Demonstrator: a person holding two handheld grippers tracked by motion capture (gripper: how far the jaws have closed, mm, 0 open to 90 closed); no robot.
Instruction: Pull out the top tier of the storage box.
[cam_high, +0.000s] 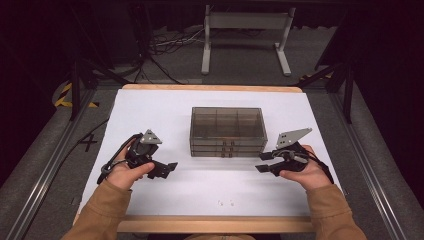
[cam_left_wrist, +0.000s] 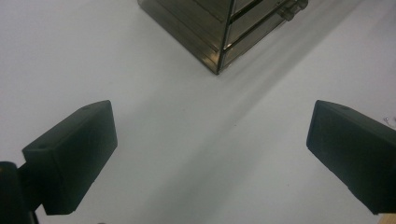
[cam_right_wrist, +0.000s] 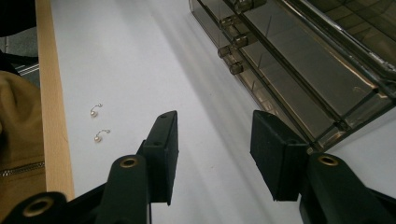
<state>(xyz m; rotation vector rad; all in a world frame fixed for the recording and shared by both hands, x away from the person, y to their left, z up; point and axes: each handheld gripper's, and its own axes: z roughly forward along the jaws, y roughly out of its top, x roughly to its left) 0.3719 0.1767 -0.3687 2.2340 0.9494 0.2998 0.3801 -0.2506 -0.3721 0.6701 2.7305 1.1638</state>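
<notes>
You are working over a white table with a smoky clear drawer box sitting mid-table, drawers closed. You are holding the left gripper and right gripper on either side of its front, both with jaws apart and gripping nothing. Two tiny pearl earrings are lying near the front edge. This looks like the approach; next probably calls for pulling a drawer knob.

No readable text, label, brand or number shows on anything.
</notes>
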